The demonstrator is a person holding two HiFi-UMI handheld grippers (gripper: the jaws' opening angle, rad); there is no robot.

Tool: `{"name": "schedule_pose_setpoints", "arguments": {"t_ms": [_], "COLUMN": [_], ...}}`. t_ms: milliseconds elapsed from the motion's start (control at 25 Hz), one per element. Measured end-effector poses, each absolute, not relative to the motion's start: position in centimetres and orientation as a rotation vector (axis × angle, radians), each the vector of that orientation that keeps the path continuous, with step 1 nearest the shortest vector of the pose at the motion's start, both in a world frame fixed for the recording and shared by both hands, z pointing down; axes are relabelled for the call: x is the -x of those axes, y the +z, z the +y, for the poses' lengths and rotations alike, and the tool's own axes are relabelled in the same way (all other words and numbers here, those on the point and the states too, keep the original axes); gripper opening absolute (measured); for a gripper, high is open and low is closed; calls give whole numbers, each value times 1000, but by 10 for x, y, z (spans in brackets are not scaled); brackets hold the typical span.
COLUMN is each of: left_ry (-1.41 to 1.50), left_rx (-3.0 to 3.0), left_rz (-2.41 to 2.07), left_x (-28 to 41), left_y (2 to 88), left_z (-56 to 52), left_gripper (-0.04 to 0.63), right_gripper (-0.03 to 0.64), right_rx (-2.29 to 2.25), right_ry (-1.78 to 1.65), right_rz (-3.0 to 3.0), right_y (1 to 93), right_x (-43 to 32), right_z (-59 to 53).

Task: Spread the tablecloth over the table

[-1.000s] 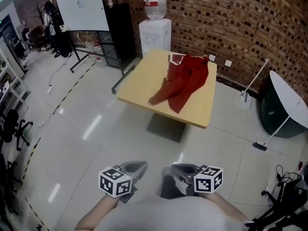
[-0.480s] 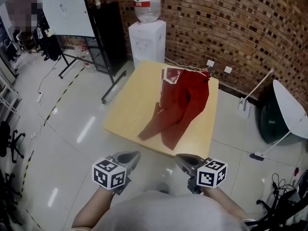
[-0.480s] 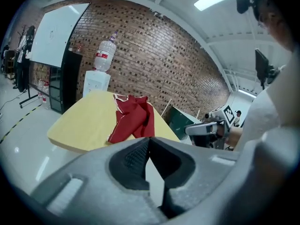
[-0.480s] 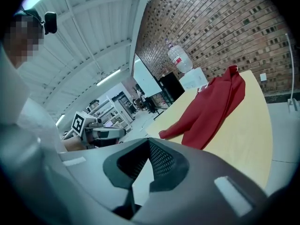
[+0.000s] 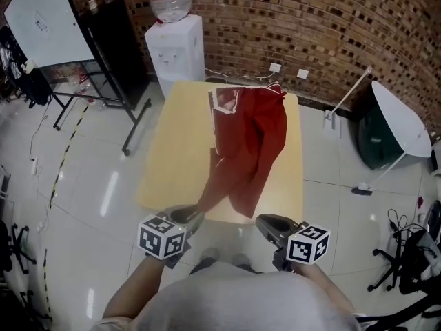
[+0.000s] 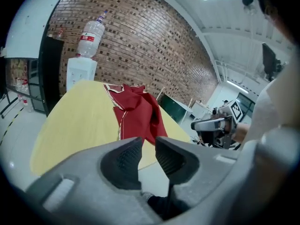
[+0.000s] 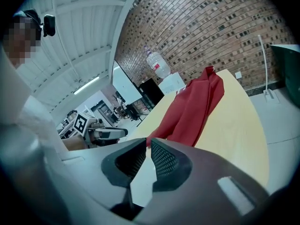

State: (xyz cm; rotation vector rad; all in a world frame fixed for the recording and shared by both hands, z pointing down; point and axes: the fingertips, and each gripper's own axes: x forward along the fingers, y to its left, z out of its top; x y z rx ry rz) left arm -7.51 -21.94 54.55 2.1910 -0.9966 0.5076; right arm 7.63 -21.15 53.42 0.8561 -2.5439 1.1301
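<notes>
Seen from above, a square yellow worktop (image 5: 176, 143) stands on a pale tiled floor before a brick wall (image 5: 317, 19). A red tablecloth (image 5: 249, 133) lies bunched on it in a long crumpled strip. The strip runs from the far edge to the near edge, mostly over the right half, and the left half is bare.

The person stands at the near edge with a gripper in each hand. The left gripper (image 5: 191, 214) is low at the near-left, close to the cloth's near end but not touching it. Its jaws are opening with a clear gap, and nothing is between them. The right gripper (image 5: 262, 220) is level with it at the near-right, just off the worktop's edge. Its jaws are only starting to part, showing a thin slit with nothing in it.

A water dispenser (image 5: 176, 43) stands beyond the worktop.
</notes>
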Motion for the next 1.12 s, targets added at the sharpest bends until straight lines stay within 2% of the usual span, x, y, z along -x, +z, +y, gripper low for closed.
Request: {"name": "schedule_pose_setpoints", "arguments": {"t_ms": [120,280,440,720,1120], "left_ry": [575,667,732,832,854], "left_rx": [-2202,-2206,-2215,-2215,-2193], "left_rz": [-920,-842,-723,-653,-652], "left_x": [81,83,70,63,66], "left_y": [565,595,615,634,645], "left_z": [-234,-245,-248,-248,-248], "left_gripper": [105,209,229,233,250], "right_gripper": [84,174,260,296,307], "right_rx": [-924,-1065,-1152,-1193,-1169], "right_ry": [1135,1117,1118,940,782], "right_rz": [-2506,-2407,-2280,-2109,-2039], "right_y": [548,574,605,636,651], "right_x": [-70,-74,-79,-74,-58], "right_z": [-215,-222,-231,-241,-243]}}
